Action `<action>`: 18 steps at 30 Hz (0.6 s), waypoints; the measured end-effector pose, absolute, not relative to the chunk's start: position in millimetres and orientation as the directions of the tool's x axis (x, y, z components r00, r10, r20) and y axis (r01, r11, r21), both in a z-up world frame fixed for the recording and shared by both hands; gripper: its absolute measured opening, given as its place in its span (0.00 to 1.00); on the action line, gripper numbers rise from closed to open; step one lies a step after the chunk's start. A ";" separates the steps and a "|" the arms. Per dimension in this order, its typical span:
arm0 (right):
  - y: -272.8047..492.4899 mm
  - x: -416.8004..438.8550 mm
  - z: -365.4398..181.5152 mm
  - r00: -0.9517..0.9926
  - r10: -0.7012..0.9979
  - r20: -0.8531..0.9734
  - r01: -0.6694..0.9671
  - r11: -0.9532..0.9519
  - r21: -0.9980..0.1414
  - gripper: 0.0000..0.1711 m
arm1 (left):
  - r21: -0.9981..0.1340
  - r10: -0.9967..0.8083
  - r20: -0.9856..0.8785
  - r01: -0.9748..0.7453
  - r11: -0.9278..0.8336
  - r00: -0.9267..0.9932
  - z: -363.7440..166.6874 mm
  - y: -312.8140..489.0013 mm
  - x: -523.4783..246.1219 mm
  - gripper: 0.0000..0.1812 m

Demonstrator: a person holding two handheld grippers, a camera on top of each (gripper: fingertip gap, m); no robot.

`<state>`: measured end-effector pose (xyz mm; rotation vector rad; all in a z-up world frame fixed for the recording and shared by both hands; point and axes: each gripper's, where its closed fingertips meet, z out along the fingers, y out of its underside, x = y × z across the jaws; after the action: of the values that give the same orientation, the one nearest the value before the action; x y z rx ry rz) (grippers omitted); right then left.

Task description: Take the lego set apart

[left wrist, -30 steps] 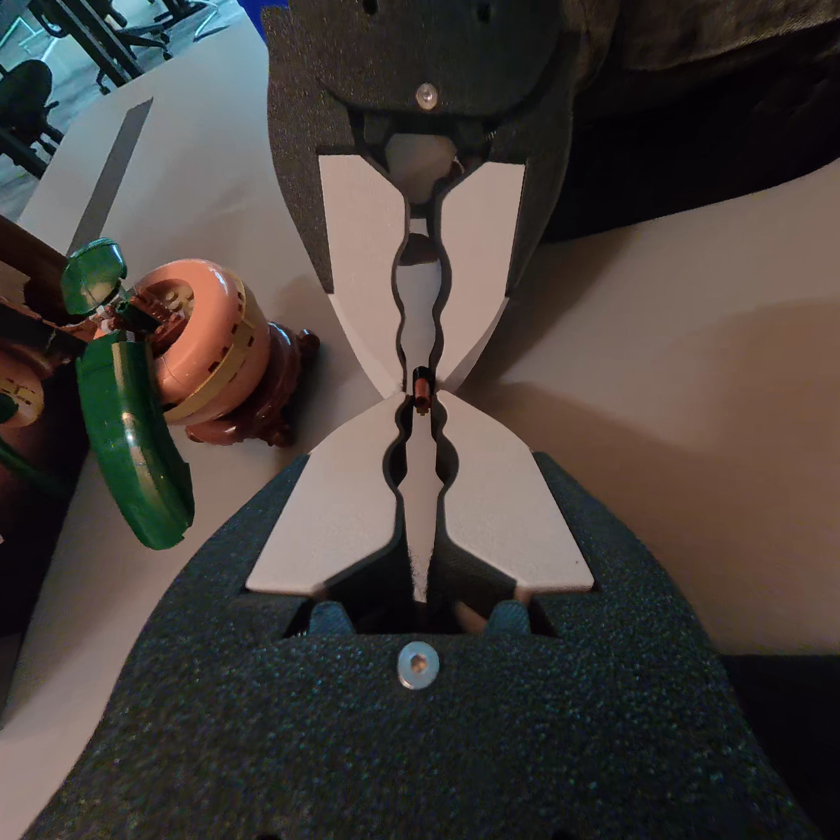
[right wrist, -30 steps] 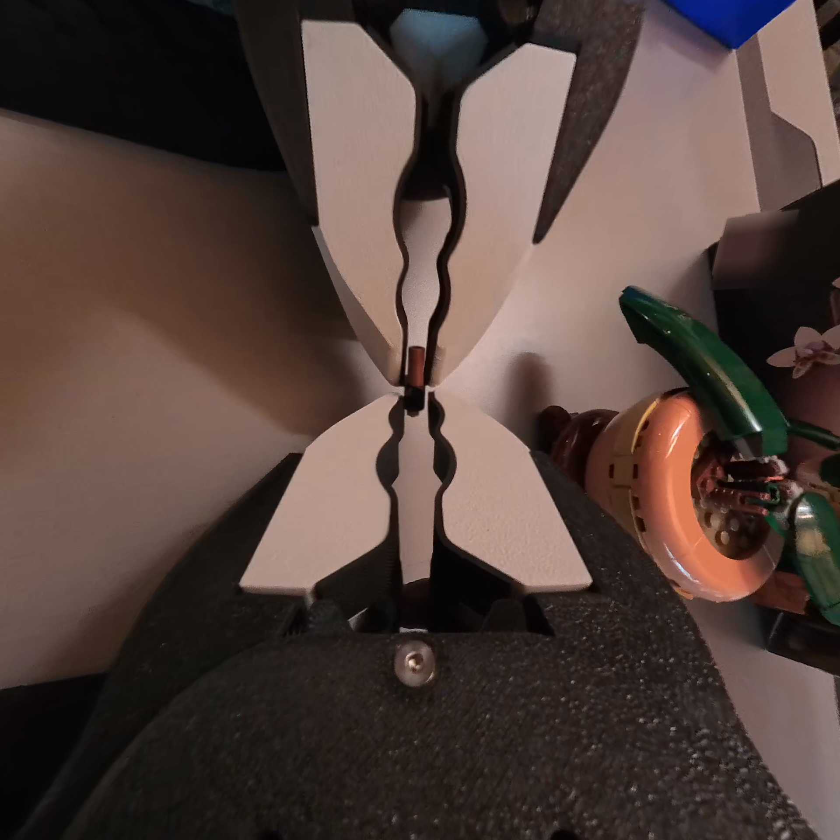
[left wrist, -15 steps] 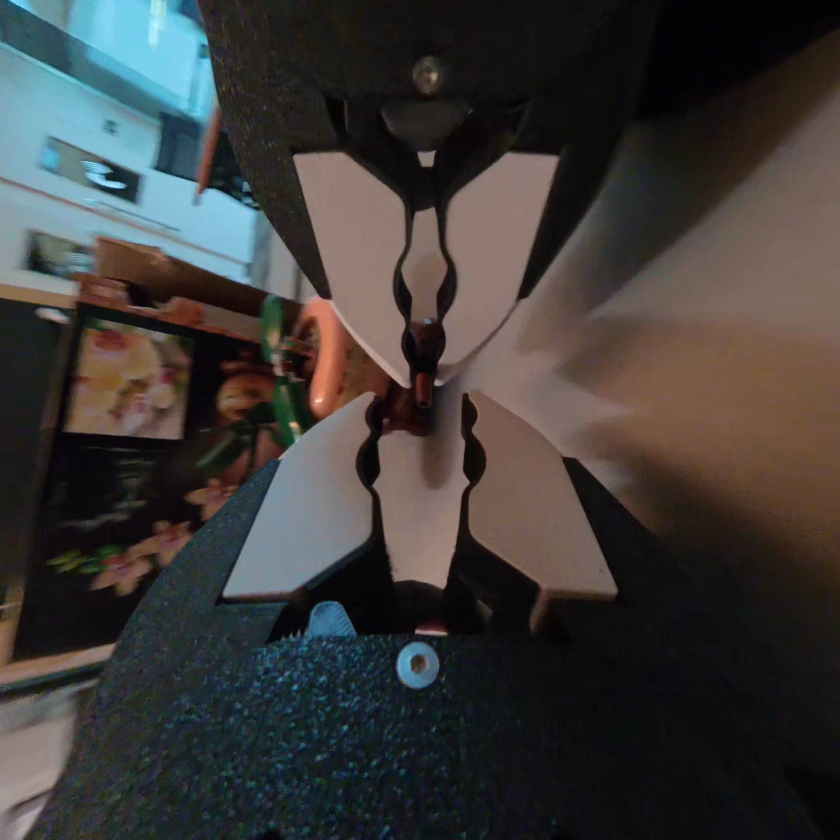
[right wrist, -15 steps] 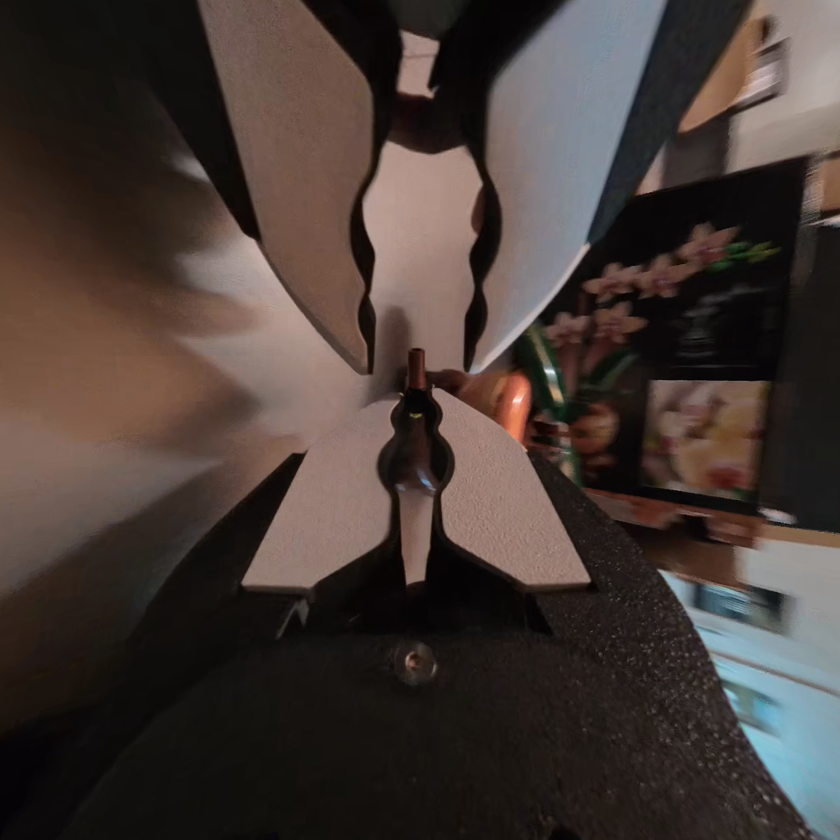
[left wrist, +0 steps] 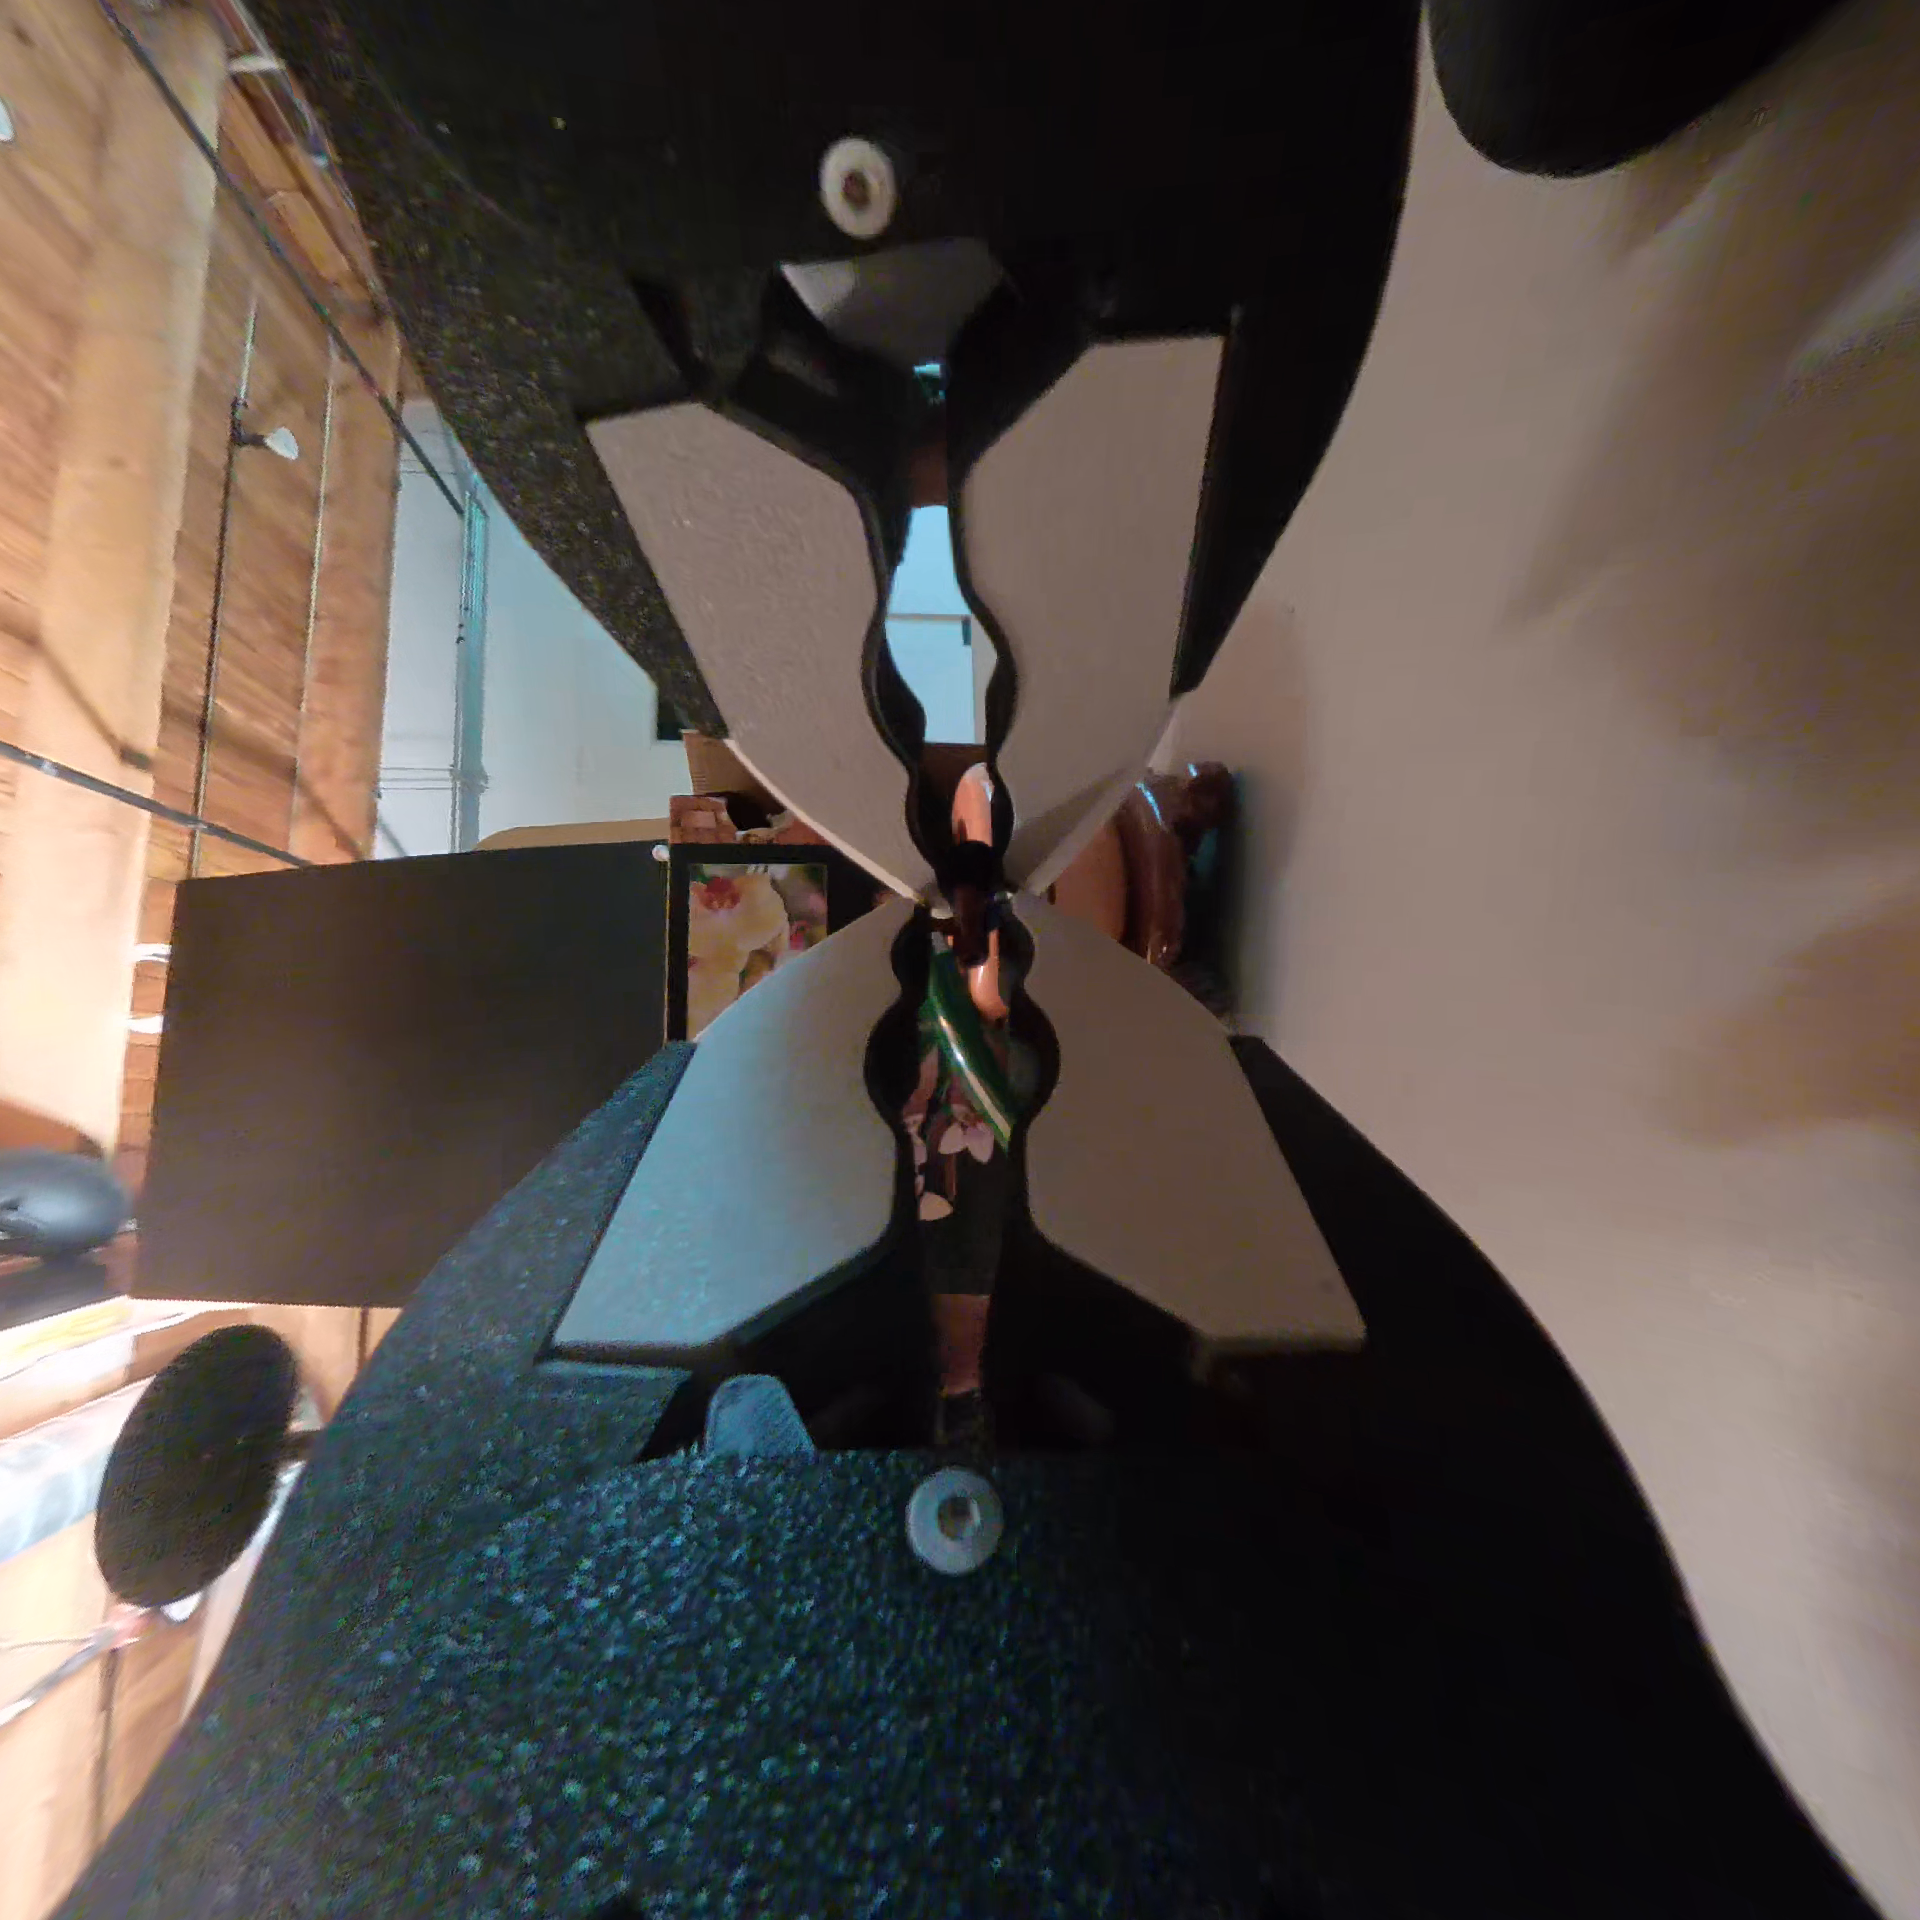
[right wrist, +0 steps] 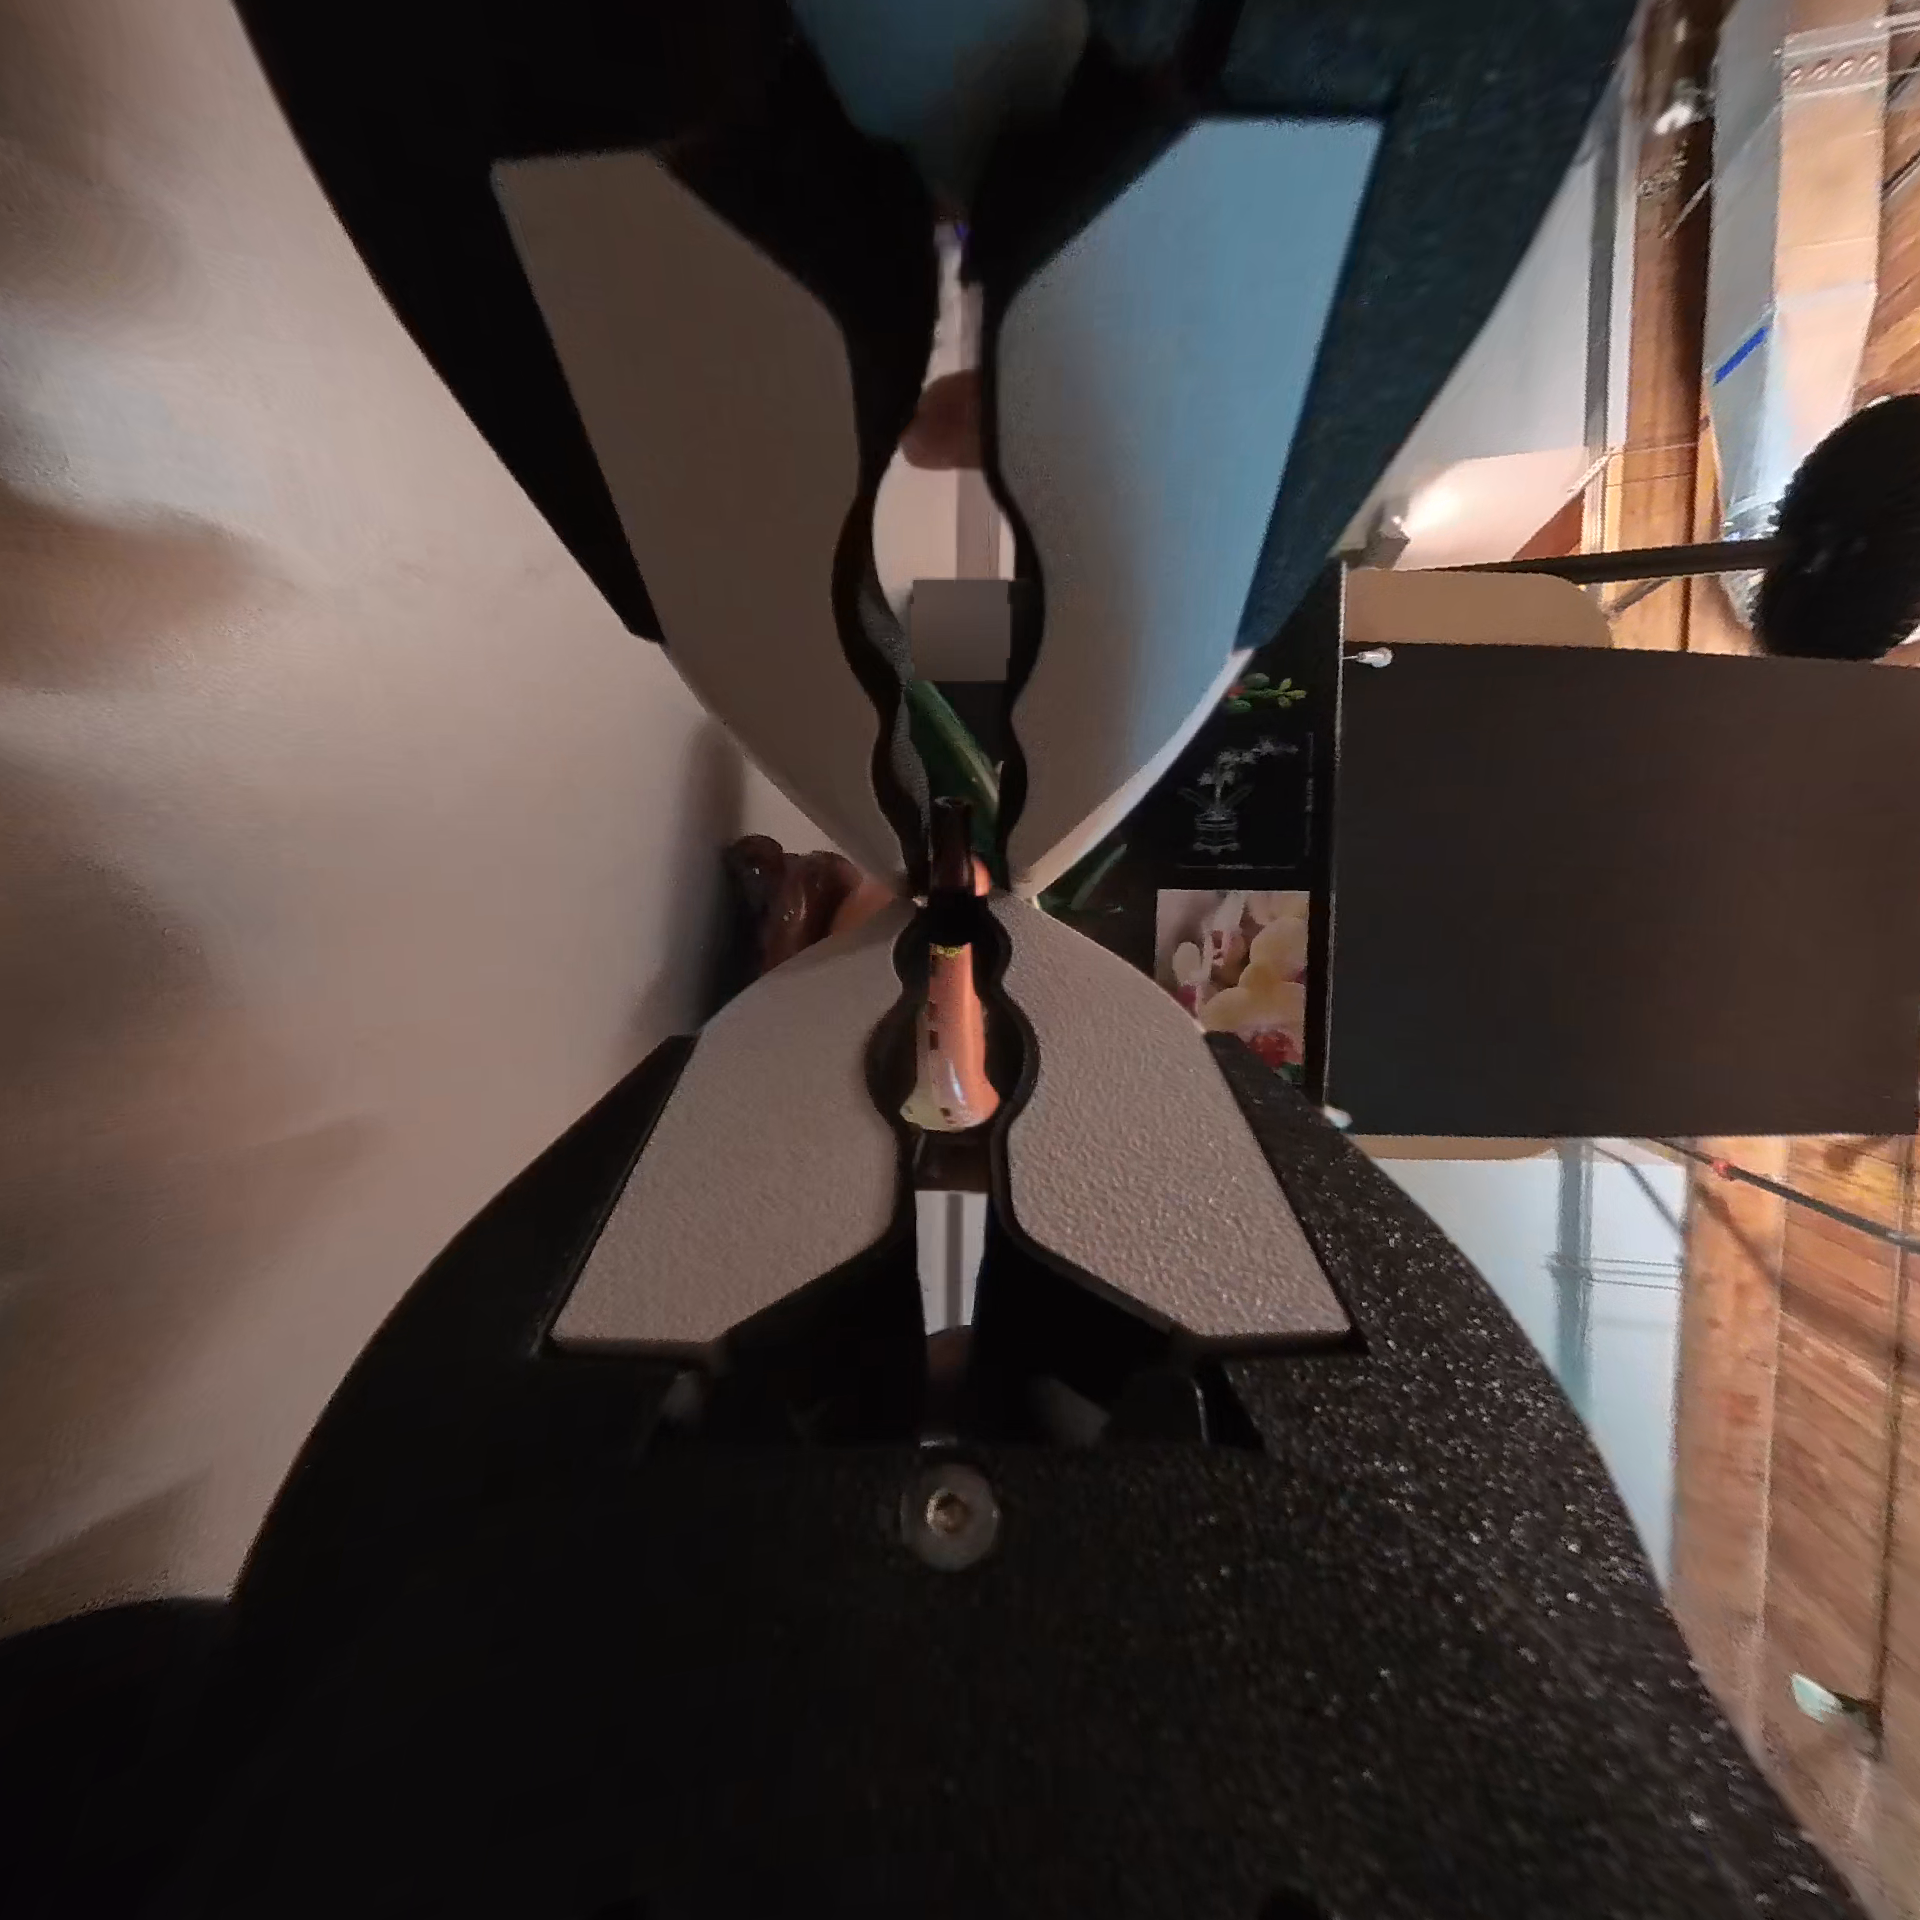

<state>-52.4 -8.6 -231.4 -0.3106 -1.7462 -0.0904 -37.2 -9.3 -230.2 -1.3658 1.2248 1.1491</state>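
You are pinching a small brown peg [right wrist: 950,836] from both ends. The right hand-held gripper [right wrist: 951,904] is pressed together on one end. The left hand-held gripper [left wrist: 971,920] is meeting it tip to tip and looks closed on the other end, though its grip is harder to judge. The peg is hanging in the air between the two tips, clear of the surface [left wrist: 1610,831]. The rest of the lego set, a pink flower pot [left wrist: 1138,883] with a green leaf [left wrist: 961,1039], is standing behind the tips on the surface, just beside a black box [right wrist: 1236,966] with flower photos.

The main risk is the peg itself:
- **Shooting out:** it is tiny and smooth, and only the very tips are holding it. If you are pulling off-axis or twisting unevenly, it could fly out and roll over the edge of the surface.
- **Squeezing too hard:** that could tip it sideways between the jaws.
- **A sudden release:** if the peg is two joined parts, they may come apart with a jerk. One hand could then swing back into the pot or the box.
- **Tilted view:** both cameras are tilting strongly and the background is smearing, so judging where to set the peg down is harder.

The box is showing flower photos, a small white drawing of a potted plant and some fine print, but none of it is sharp enough to read. No brand mark is showing clearly.
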 end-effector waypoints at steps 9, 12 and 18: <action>-16.1 -49.2 -239.5 -0.221 0.230 0.948 0.212 0.960 -0.184 0.04 | -0.149 -0.195 -0.968 -0.987 -0.060 0.158 -238.5 -15.6 -38.1 0.03; -15.3 -48.1 -240.8 -0.227 0.210 0.951 0.206 0.965 -0.164 0.04 | -0.150 -0.199 -0.967 -0.987 -0.056 0.158 -239.8 -16.5 -37.7 0.03; -16.2 -48.4 -235.4 -0.215 0.241 0.947 0.195 0.960 -0.200 0.04 | -0.200 -0.187 -0.961 -0.979 -0.026 0.202 -235.3 -19.9 -39.2 0.02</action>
<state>-48.4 -16.2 -235.4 -0.3224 -1.7980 0.0436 -39.2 -19.9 -235.3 -1.4406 1.1870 0.9655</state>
